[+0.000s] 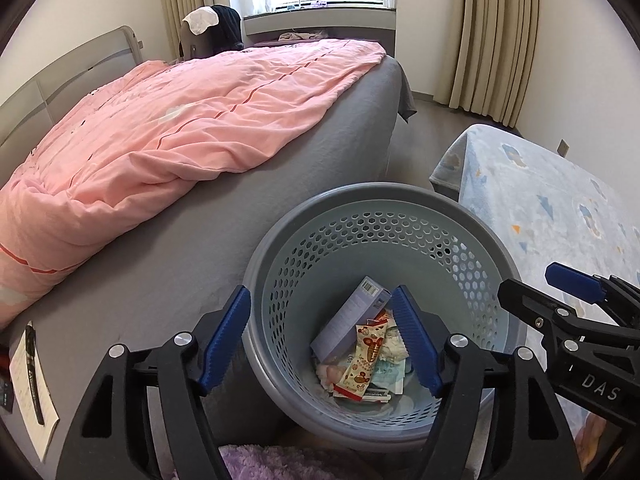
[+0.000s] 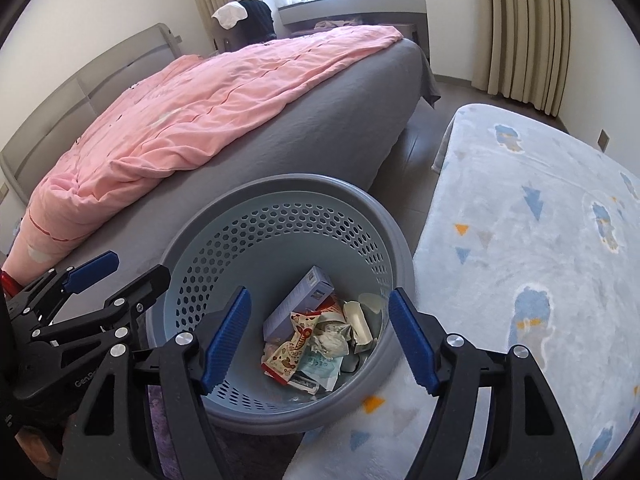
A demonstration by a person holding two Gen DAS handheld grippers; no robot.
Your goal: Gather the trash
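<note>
A: Trash (image 2: pixel 310 346) lies at the bottom of the grey perforated basket (image 2: pixel 280 216), which stands on the floor between the bed and the low surface with the blue blanket. What do you have at the far left?

B: At your far left, on the grey sheet (image 1: pixel 168 264), there is a paper note (image 1: pixel 30 396) with a dark pen (image 1: pixel 34 368) lying on it. Behind it the pink quilt (image 1: pixel 180 120) covers most of the bed.

A: And in the middle?

B: Your left gripper (image 1: pixel 324 344) hangs over the basket's near rim. Its jaws stand apart with nothing between them. Below it I see a lilac box (image 1: pixel 352 320) leaning on the wall, a red and yellow snack wrapper (image 1: pixel 362 360) and crumpled paper.

A: Further to the right?

B: Your right gripper (image 2: pixel 320 344) is also above the basket, jaws apart and empty. The two grippers are close beside each other. Right of the basket the blue blanket (image 2: pixel 532 240) touches its rim. A purple fluffy cloth (image 1: pixel 272 462) lies just before the basket.
</note>
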